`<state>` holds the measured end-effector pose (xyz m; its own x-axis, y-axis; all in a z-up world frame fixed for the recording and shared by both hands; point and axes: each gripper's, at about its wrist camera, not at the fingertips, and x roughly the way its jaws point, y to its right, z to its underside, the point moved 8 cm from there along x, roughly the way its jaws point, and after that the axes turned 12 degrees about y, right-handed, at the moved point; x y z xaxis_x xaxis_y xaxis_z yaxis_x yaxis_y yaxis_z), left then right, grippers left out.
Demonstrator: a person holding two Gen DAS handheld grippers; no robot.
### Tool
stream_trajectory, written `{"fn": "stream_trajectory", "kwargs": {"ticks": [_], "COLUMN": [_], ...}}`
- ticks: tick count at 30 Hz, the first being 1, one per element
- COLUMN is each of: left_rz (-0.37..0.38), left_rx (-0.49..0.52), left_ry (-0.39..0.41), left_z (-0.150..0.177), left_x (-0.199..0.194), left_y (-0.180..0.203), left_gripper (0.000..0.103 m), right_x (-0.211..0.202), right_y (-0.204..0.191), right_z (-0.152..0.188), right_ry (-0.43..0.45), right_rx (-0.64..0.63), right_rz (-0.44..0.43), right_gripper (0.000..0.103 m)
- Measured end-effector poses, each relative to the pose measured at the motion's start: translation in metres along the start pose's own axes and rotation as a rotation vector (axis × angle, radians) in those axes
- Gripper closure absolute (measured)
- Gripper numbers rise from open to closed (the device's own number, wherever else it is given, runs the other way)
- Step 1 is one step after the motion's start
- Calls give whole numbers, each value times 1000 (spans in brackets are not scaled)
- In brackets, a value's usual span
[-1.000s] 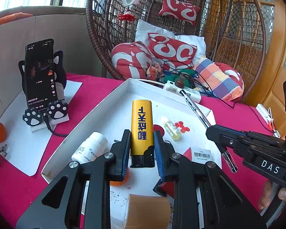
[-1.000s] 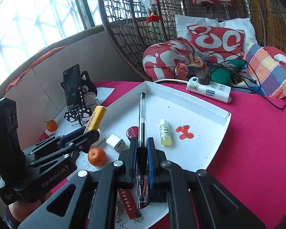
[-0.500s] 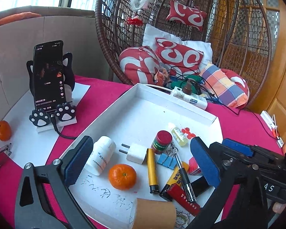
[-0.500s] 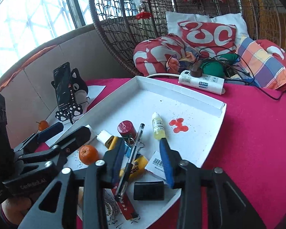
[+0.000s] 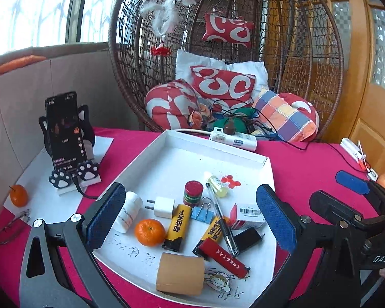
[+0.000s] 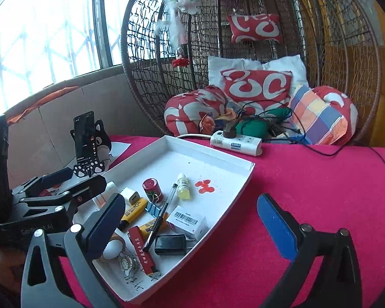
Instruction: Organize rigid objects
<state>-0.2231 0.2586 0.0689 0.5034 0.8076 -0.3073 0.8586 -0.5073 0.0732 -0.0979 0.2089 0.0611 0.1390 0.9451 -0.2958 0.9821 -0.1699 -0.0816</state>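
Both grippers hang over the near end of the white tray (image 5: 166, 138) on the red-covered table (image 5: 302, 164), and both stand wide with nothing between the pads. The left gripper (image 5: 190, 218) has just been opening; under its gap lies the yellow marker (image 5: 177, 227), flat on the tray floor and touching neither pad. Just left of that marker sits an orange (image 5: 150, 232), and beyond it a white charger plug (image 5: 163, 206) and a white bottle (image 5: 129, 215) lying on its side near the gripper's left pad.

The right gripper (image 6: 192, 225) has likewise just been opening, and the clear pen (image 6: 159, 217) rests loose in the tray just inside its left pad, slanted across a second yellow marker (image 6: 148, 225) and a blue binder clip (image 6: 153, 209). Its right pad hangs over bare red cloth, outside the tray's rim.

Around the pen are a red lighter-shaped bar (image 5: 224, 256), a black charger (image 6: 173, 244), a small white box with a barcode (image 5: 247, 217), a red-capped jar (image 5: 193, 193) and a little dropper bottle (image 5: 217, 185). A brown roll, probably tape (image 5: 179, 273), lies at the tray's near edge, though from the right wrist view it is half hidden behind the pad. The far half of the tray is bare except for a red blot (image 5: 230, 180). A phone (image 5: 65, 128) stands upright on a cat-shaped holder off to the left.
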Motion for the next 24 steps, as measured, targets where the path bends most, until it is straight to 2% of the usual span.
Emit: {"fn": "stream_trajectory", "kwargs": {"ticks": [4,7,11,13,15,17,24], "left_rz": [-70,-106,-68,-61,15,58,-31], "left_rx": [100,121,62,66,77,65,88], "left_ry": [61,107,136,154,160,147,27], "left_z": [-20,-33,-45,-51,-52,-51,-29], "left_x": [-20,-36,-55,-64,-72,-77,-73], "left_y": [15,23,36,45,58,67,72], "left_gripper": [0,0,0,0,0,0,0], "right_x": [-23,-41,-65,-76,-89,-100,-132], "right_y": [13,28,49,57,64,68,84], "right_z": [-12,-22,-34,-40,-46,-50,-54], "right_ry": [74,124,182,218,254,289,356], "right_rx": [-34,-16,-24,-26,-19,-7,76], "right_rz": [79,144,265,300,319,321,288], "right_gripper": [0,0,0,0,0,0,0]}}
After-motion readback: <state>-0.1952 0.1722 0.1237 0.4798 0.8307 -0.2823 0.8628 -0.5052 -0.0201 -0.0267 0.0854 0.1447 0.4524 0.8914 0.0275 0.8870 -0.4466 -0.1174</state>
